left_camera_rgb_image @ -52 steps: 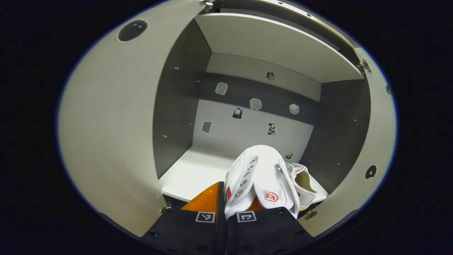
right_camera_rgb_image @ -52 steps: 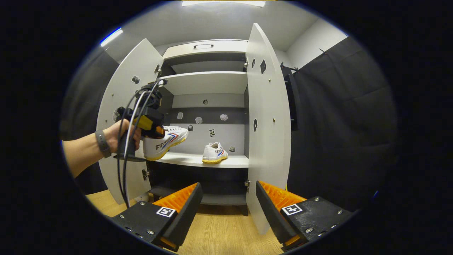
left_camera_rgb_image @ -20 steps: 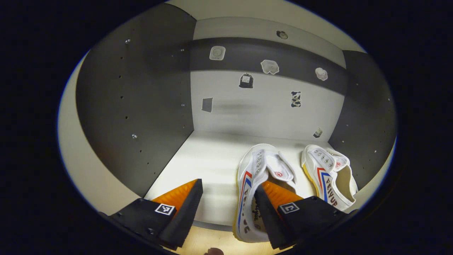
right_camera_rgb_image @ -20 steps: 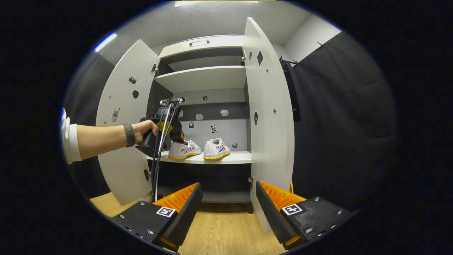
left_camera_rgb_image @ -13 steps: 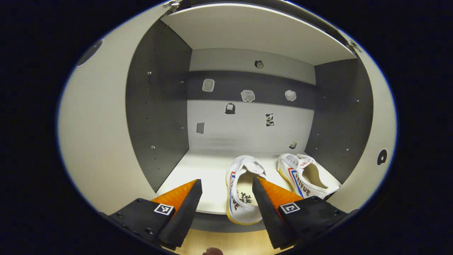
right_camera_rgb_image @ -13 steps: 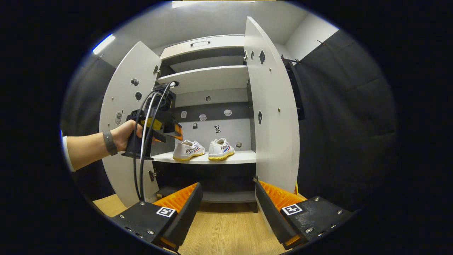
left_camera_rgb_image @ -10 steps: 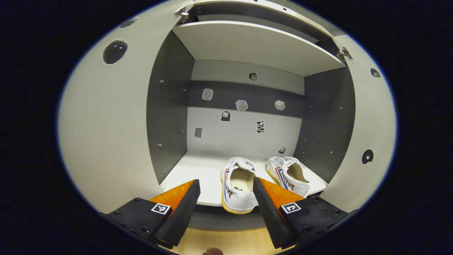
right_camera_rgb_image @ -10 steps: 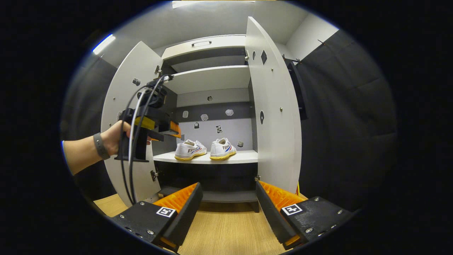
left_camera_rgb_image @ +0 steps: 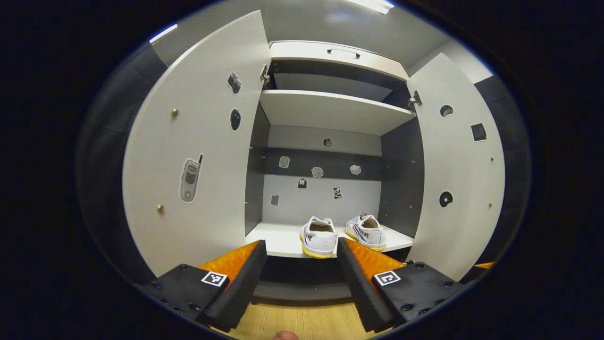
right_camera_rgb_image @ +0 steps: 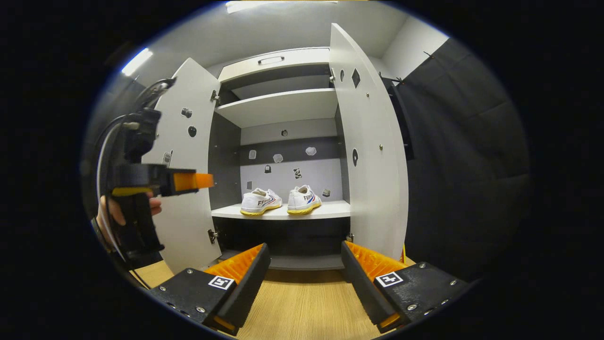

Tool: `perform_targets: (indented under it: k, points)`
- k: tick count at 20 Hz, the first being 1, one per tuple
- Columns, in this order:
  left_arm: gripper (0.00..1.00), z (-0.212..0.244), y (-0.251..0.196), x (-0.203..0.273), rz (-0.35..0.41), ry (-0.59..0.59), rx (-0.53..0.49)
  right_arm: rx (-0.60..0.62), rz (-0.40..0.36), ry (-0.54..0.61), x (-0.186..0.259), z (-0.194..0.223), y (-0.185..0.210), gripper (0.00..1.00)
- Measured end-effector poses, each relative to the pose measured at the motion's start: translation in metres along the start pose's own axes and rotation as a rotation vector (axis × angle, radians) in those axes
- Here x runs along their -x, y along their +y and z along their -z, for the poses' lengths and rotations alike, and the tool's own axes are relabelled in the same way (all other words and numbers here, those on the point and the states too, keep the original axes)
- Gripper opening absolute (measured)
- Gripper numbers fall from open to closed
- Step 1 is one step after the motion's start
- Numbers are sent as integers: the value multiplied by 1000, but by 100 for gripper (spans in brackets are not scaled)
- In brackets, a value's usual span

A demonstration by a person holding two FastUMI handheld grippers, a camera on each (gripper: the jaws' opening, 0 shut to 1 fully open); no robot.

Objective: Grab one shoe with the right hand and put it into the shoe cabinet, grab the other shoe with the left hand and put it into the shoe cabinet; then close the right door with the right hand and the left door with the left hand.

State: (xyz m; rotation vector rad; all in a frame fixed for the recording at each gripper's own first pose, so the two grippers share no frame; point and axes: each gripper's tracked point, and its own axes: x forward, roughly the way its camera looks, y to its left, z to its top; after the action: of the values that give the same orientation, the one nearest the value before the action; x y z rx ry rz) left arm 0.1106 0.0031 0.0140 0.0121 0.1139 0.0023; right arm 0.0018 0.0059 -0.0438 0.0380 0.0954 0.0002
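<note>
Two white shoes with yellow soles stand side by side on the middle shelf (left_camera_rgb_image: pixel 278 238) of the shoe cabinet: one (left_camera_rgb_image: pixel 319 236) on the left, the other (left_camera_rgb_image: pixel 367 231) to its right. In the right gripper view the same shoes (right_camera_rgb_image: pixel 260 201) (right_camera_rgb_image: pixel 304 199) face outward. Both cabinet doors stand wide: the left door (left_camera_rgb_image: pixel 198 156) (right_camera_rgb_image: pixel 188 189) and the right door (left_camera_rgb_image: pixel 455 179) (right_camera_rgb_image: pixel 373 156). My left gripper (left_camera_rgb_image: pixel 302 278) is open and empty, well back from the shelf; in the right gripper view the left gripper (right_camera_rgb_image: pixel 200 181) is held by a hand (right_camera_rgb_image: pixel 111 212) before the left door. My right gripper (right_camera_rgb_image: pixel 304 283) is open and empty, low over the floor.
A wooden floor (right_camera_rgb_image: pixel 302 307) lies in front of the cabinet. An upper shelf (left_camera_rgb_image: pixel 330 111) sits above the shoes, and a dark lower compartment (right_camera_rgb_image: pixel 283 236) below them. Black cloth wall (right_camera_rgb_image: pixel 453 165) hangs right of the right door.
My left gripper set its shoe on the shelf beside the other, opened, and pulled back out of the cabinet. The right gripper has hardly moved.
</note>
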Motion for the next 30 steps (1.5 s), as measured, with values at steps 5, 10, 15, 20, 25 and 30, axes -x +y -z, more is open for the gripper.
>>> perform_targets:
  k: [5,10,15,20,25,30]
  points:
    - [96,41,-11,65,-4,10,17,2,-2,-15,7,0,3,93]
    - [99,69,-25,101,-4,3,-4,-17,-3,-16,12,0,5,93]
    - [97,81,-33,121,-12,2,-29,-42,58,-68,13,-65,-68,97]
    - [97,91,-38,126,1,17,-49,58,285,-133,-2,-148,-210,93]
    - [97,99,-40,127,3,45,-16,75,277,-118,-49,-188,-236,94]
    - [97,100,-36,129,-14,48,-20,89,259,-114,-71,-196,-237,93]
